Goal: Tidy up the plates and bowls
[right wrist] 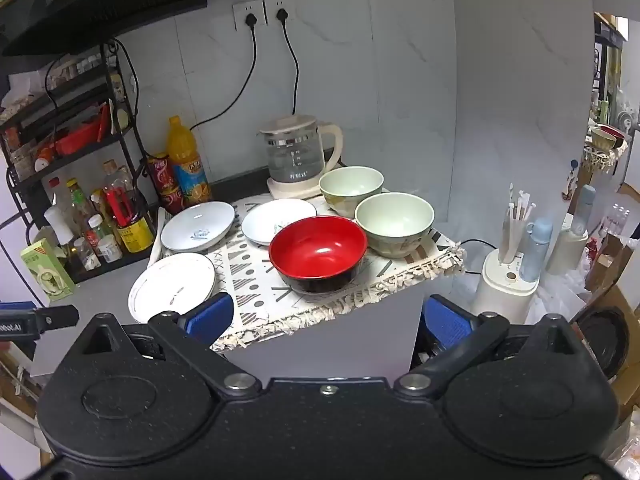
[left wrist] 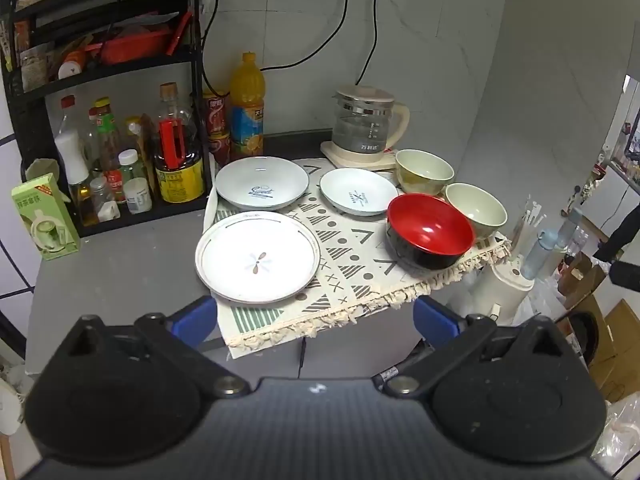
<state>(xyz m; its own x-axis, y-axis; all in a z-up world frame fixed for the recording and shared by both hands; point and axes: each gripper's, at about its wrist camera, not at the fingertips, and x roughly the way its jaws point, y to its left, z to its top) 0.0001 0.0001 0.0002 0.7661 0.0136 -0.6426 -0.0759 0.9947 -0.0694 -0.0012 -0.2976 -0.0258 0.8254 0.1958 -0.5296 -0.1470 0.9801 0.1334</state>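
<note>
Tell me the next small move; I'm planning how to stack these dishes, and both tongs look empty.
Probably ease the right tongs forward and down toward the red bowl. Both the right and the left tongs are open, empty and short of the patterned mat. That bowl is the nearest of the three bowls, beside a pale green bowl it could nest with.

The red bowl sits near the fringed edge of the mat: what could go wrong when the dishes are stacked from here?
1. The red bowl stands near the fringed edge of the mat, which overhangs the counter; a push could tip it off.
2. The large white plate is flat, so the open left gripper may slip on its rim.
3. The glass kettle stands right behind the bowls.
</note>
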